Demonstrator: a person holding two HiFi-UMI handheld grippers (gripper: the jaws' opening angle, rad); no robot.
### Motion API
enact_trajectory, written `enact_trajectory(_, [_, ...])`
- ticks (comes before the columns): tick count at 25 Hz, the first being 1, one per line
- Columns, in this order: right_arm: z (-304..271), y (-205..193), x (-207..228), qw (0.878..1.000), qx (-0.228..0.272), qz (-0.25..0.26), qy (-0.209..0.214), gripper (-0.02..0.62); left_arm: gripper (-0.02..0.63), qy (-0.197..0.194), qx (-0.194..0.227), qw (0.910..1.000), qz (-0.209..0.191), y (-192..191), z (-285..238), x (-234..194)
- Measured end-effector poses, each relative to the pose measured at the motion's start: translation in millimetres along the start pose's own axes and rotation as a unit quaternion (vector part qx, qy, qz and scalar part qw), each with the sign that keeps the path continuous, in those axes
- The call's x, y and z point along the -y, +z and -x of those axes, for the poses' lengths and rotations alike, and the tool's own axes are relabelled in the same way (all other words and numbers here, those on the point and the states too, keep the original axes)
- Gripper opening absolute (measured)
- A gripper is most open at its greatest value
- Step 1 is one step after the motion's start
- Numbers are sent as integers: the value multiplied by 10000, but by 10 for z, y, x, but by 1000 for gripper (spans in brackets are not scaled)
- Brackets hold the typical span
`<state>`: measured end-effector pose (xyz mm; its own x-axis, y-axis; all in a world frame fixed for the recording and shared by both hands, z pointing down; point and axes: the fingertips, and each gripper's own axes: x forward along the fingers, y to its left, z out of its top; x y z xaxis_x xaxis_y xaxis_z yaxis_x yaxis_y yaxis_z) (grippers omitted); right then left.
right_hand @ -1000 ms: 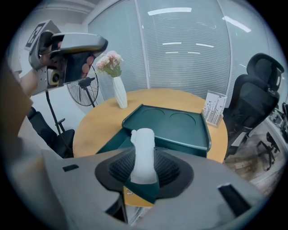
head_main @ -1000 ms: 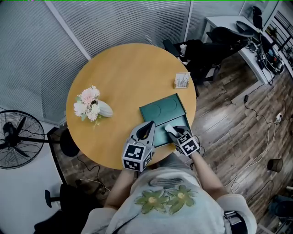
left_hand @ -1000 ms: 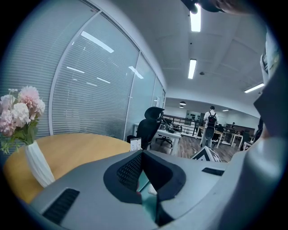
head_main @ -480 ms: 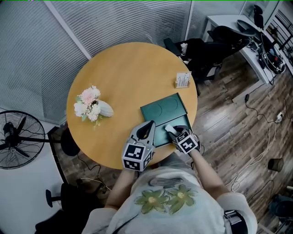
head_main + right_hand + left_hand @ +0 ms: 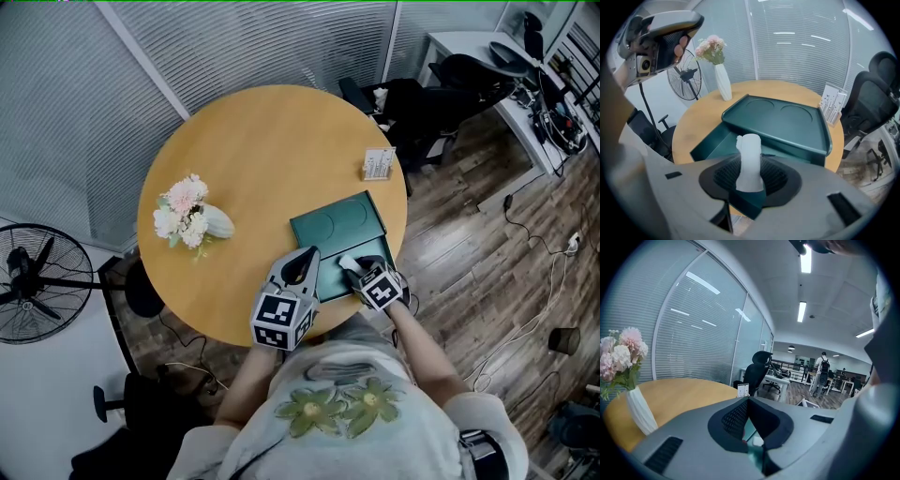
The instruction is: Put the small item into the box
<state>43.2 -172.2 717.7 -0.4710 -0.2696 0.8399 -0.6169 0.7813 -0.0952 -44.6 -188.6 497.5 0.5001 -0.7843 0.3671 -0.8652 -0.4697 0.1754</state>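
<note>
The small item is a stubby white cylinder, matte and plain, with a slight lump on one side of its rounded top. It stands upright in the right tongs, whose dark ribbed pads are closed on its lower part, so only the upper half shows above them. In the head view the item sits at the tip of the right tongs, over the near, open part of the dark green box. Whether it touches the box floor cannot be told.

The box lies near the person's edge of the round wooden worktop. Its lid, marked with two pressed circles, covers the far part.

The left tongs are at the box's left side, just beside it. Their pads meet at the tips, with nothing seen pinched between them.

A white vase of pink flowers stands well apart to the left, and a small card stand is just beyond the lid.
</note>
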Motion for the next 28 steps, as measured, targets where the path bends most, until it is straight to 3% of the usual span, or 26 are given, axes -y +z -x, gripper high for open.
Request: enact_trajectory(28, [-294, -141, -17, 9960, -742, 486, -45, 137, 0, 131, -28, 9999, 36, -32, 22, -173])
